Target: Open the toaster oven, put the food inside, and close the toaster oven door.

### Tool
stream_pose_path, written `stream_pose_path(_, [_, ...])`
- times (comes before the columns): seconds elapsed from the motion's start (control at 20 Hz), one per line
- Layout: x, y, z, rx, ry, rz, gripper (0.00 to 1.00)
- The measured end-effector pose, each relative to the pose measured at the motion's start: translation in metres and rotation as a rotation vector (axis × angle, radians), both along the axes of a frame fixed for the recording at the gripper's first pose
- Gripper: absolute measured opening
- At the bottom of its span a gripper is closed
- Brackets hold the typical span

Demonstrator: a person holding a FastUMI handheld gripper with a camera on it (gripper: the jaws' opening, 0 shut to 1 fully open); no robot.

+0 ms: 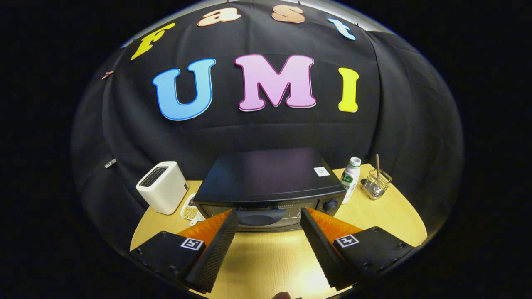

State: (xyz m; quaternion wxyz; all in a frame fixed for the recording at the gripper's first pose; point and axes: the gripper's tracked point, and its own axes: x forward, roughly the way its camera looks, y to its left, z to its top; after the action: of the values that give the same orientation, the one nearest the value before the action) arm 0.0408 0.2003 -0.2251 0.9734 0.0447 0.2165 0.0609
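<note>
Gripper (269, 216) spread wide, fingers hold nothing — tips just short of toaster oven (268, 187) front. Oven on wooden table (266, 257), door closed. Food tray (190, 209) left of oven, beside white toaster (163, 187).

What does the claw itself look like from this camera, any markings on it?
The claw has two long wedge-shaped fingers with ribbed, textured inner faces. Each is fixed to a dark, flat mounting block with small screws, and each block carries a square black-and-white tracking marker. No cables are visible.
</note>
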Motion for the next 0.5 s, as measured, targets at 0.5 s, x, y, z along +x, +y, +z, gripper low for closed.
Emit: stream_pose_path(0.5, [-0.027,-0.082,0.132,0.004,-0.299,-0.021,0.98])
